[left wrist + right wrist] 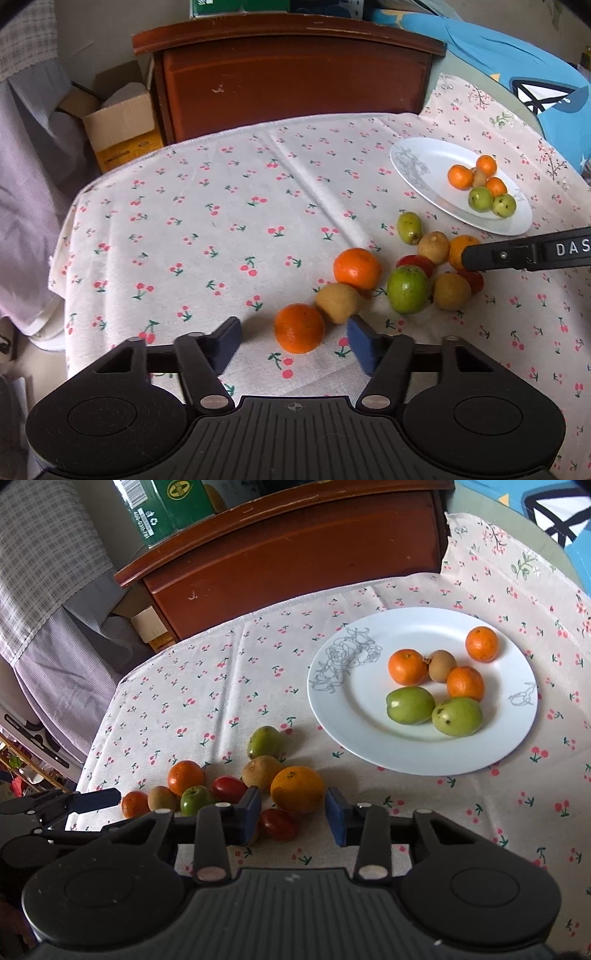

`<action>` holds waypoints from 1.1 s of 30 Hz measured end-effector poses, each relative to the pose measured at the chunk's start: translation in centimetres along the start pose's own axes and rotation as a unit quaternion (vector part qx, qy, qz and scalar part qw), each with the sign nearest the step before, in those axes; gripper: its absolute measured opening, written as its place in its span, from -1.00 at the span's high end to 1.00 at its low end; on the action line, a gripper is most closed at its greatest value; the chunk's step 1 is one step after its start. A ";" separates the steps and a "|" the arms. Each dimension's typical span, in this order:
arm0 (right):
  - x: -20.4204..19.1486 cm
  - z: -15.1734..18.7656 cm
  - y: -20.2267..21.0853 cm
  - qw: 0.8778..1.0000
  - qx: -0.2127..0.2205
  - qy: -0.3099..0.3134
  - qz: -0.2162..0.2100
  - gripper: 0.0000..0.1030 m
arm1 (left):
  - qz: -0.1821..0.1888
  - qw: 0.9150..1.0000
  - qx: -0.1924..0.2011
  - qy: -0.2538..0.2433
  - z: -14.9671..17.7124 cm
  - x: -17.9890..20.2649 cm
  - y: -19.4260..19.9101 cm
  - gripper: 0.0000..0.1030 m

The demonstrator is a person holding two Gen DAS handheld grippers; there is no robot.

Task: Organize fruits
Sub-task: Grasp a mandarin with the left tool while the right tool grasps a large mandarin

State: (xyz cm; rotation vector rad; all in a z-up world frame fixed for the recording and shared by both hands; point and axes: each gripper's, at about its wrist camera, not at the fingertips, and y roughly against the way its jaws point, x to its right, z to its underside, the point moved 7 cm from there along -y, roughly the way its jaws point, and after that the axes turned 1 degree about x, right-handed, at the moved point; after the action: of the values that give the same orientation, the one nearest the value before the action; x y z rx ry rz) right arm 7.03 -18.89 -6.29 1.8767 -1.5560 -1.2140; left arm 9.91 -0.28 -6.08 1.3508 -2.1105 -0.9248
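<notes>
A white plate (332,709) on the cherry-print cloth holds three oranges, two green fruits and a brown fruit; it also shows in the left wrist view (417,162). Loose fruit lies in front of it. My right gripper (293,812) is open, its pads on either side of an orange (297,788), with a gap on the right side. A red tomato (277,824) lies just below it. My left gripper (295,341) is open around another orange (299,328), not touching it; a brown fruit (338,302) sits beside its right pad.
More loose fruit lies between the grippers: an orange (356,268), a green fruit (407,290), brown fruits and a tomato. A wooden headboard (291,74) stands behind the table, a cardboard box (118,122) to the left, blue fabric (517,66) at the right.
</notes>
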 end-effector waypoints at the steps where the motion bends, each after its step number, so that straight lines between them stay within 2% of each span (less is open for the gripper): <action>1: 0.1 0.0 -0.1 1.000 -0.001 -0.002 0.000 0.27 | -0.001 1.000 0.000 -0.003 0.1 0.1 -0.1 -0.08; 11: 0.2 0.1 -0.7 1.000 -0.002 -0.008 0.003 0.35 | -0.003 1.000 0.005 -0.017 -0.2 0.5 -0.4 -0.01; 12: 0.2 0.1 -0.7 1.000 -0.002 -0.007 0.003 0.35 | -0.003 1.000 0.005 -0.019 -0.2 0.6 -0.4 0.02; 14: 0.3 0.1 -0.7 1.000 -0.002 -0.007 0.002 0.35 | -0.001 1.000 0.006 -0.021 -0.2 0.7 -0.3 0.25; 17: 0.3 0.1 -0.7 1.000 -0.001 -0.006 0.002 0.36 | -0.001 1.000 0.005 -0.017 -0.3 0.7 -0.2 0.41; 20: 0.3 0.1 -0.7 1.000 0.000 -0.004 0.002 0.37 | -0.005 1.000 0.002 -0.010 -0.3 0.5 -0.1 0.50; 33: 0.1 0.1 -0.4 1.000 0.001 0.003 0.001 0.37 | -0.012 1.000 0.011 0.014 -1.0 0.3 0.8 0.50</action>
State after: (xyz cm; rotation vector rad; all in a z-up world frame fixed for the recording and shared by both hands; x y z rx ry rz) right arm 7.18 -18.85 -6.68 1.8789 -1.5553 -1.2056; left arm 9.98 -0.61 -4.86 1.3949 -2.0947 -0.8896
